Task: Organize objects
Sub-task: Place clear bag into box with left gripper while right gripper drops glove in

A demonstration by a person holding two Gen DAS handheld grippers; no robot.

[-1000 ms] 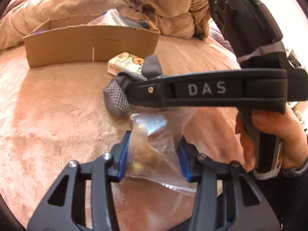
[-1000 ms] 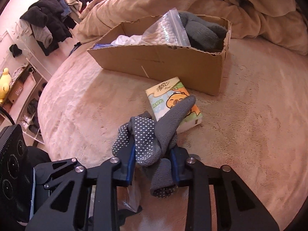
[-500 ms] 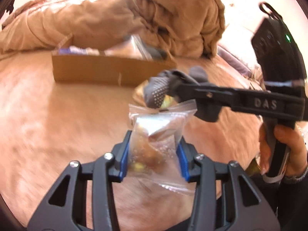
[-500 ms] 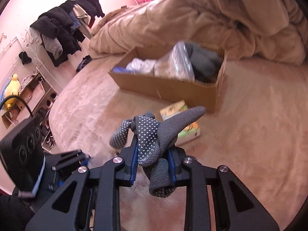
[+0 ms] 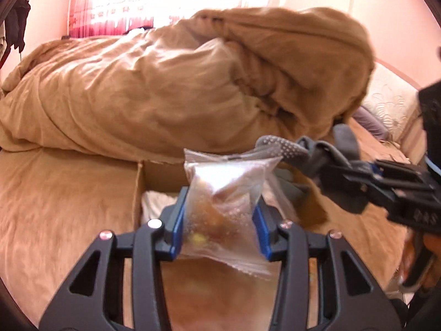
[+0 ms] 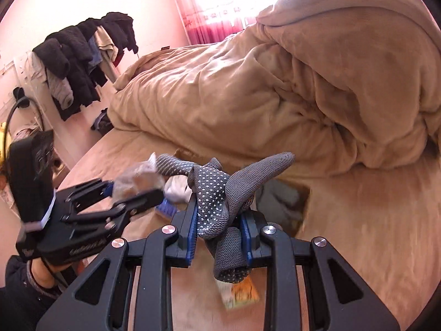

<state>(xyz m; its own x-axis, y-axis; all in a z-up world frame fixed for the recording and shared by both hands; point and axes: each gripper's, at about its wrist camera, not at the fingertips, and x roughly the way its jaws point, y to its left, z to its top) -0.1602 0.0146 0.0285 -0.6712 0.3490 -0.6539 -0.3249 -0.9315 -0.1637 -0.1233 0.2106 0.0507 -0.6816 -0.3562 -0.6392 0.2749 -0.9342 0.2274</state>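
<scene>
The left gripper (image 5: pixel 220 230) is clamped on a clear plastic bag (image 5: pixel 224 207) of brownish bits, holding it up over the cardboard box (image 5: pixel 140 182). At about 2 o'clock from the bag, the right gripper (image 6: pixel 220 227) pinches a bundle of grey dotted gloves (image 6: pixel 220 190) — also above the box, whose far corner (image 6: pixel 303 204) shows at 3 o'clock of the gloves. A packet of tissues (image 6: pixel 242 293) lies on the bed (image 6: pixel 372 234) at 6 o'clock — below the gloves. A tan duvet (image 5: pixel 165 82) is heaped behind.
</scene>
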